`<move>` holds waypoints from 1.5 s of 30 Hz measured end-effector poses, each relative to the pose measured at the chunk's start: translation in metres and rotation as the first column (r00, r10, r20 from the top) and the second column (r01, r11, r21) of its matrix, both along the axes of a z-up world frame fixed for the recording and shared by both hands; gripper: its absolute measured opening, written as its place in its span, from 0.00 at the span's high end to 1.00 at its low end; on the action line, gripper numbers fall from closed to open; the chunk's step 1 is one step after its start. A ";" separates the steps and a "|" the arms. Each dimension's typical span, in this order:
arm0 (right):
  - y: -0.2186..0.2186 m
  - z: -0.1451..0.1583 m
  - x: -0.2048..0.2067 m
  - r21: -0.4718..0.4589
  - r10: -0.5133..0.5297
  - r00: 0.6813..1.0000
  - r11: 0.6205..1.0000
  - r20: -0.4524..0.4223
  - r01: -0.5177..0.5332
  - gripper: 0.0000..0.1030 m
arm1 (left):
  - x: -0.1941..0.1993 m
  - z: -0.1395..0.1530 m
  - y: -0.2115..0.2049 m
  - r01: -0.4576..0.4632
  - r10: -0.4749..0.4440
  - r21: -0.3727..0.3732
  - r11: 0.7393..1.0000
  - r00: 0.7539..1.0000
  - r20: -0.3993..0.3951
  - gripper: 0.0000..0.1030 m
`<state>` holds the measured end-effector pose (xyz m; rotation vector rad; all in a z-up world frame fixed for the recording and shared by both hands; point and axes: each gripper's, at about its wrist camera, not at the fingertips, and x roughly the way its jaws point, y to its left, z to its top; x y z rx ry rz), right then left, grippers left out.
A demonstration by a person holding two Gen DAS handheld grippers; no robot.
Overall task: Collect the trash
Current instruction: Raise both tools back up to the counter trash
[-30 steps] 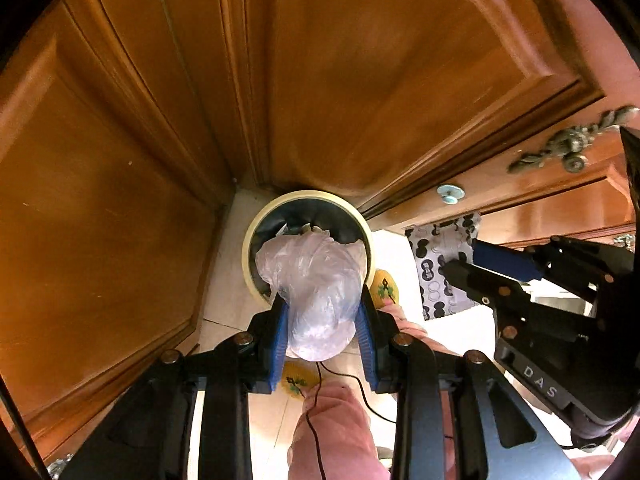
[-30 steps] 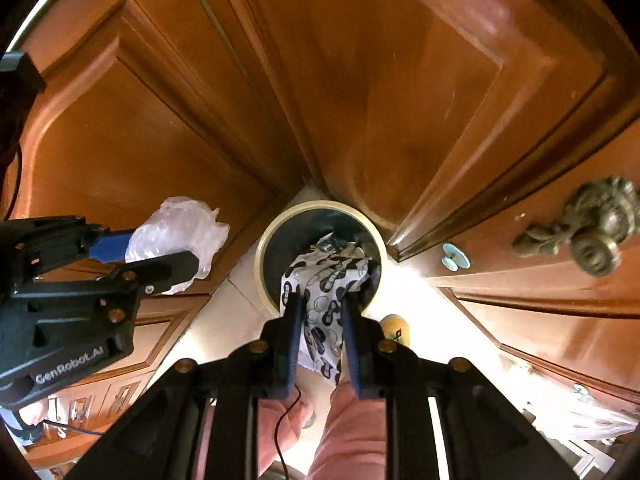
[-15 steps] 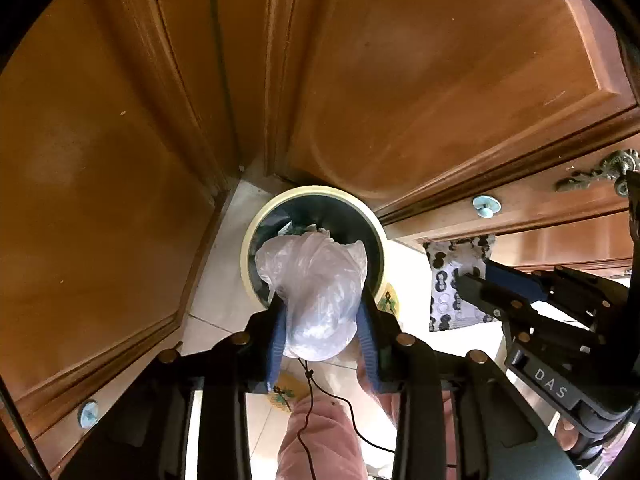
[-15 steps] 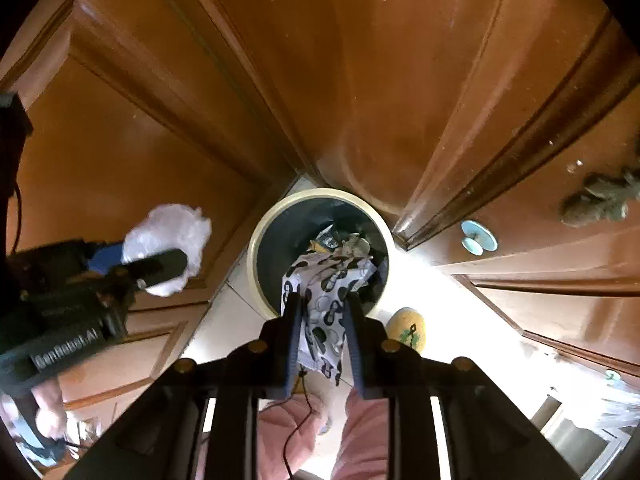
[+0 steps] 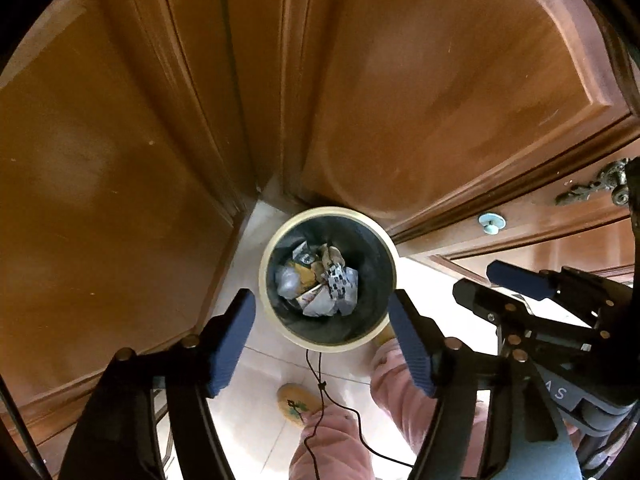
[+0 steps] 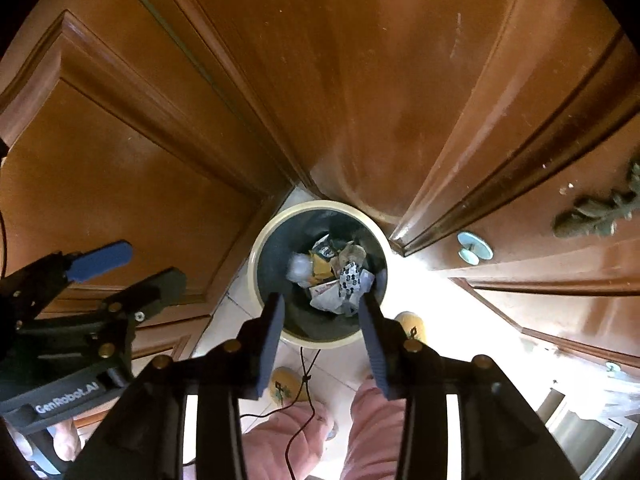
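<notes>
A round bin with a cream rim (image 5: 266,280) (image 6: 256,264) stands on the floor in the corner of wooden doors, straight below both grippers. Inside it lie a clear plastic bag (image 5: 288,282) (image 6: 300,266) and a black-and-white patterned wrapper (image 5: 340,284) (image 6: 352,280) among other scraps. My left gripper (image 5: 320,304) (image 6: 156,264) hangs above the bin, its jaws opening with nothing between them. My right gripper (image 6: 320,300) (image 5: 474,280) hangs beside it, jaws also opening and holding nothing.
Brown wooden doors (image 5: 400,100) close in around the bin on three sides. A pale door stop (image 6: 474,248) and an ornate metal handle (image 6: 596,216) sit on the right. A person's pink trouser legs (image 6: 372,432), yellow slippers (image 5: 298,400) and a thin black cable (image 5: 316,392) lie below.
Both grippers have spread their jaws. The plastic bag has left the left one and the patterned wrapper the right one; both now lie in the bin.
</notes>
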<state>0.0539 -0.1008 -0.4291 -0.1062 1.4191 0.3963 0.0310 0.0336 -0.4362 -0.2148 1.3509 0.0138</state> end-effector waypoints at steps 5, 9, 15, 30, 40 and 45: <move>-0.001 0.005 0.001 -0.006 0.005 1.000 1.000 0.000 -0.005 0.62 | 0.001 0.008 0.003 -0.016 0.016 -0.002 1.000 1.000 0.005 0.30; -0.003 0.014 0.000 -0.008 0.007 1.000 1.000 0.001 -0.007 0.62 | 0.001 0.019 0.001 -0.022 0.022 -0.004 1.000 1.000 0.004 0.30; -0.009 0.039 -0.006 0.005 -0.005 1.000 1.000 0.009 0.005 0.61 | -0.003 0.062 -0.009 -0.022 0.021 0.013 1.000 0.999 0.026 0.22; -0.030 0.191 -0.029 0.049 -0.049 0.978 0.998 0.203 0.040 0.62 | -0.021 0.236 -0.024 0.052 -0.070 0.090 0.995 0.976 0.207 0.18; -0.056 0.297 -0.042 0.060 -0.142 0.917 0.990 0.372 0.129 0.62 | -0.020 0.344 -0.031 0.088 -0.119 0.099 0.991 0.918 0.379 0.18; -0.063 0.347 -0.040 0.028 -0.151 0.883 0.988 0.444 0.155 0.62 | -0.010 0.393 -0.040 0.108 -0.147 0.108 0.988 0.869 0.473 0.13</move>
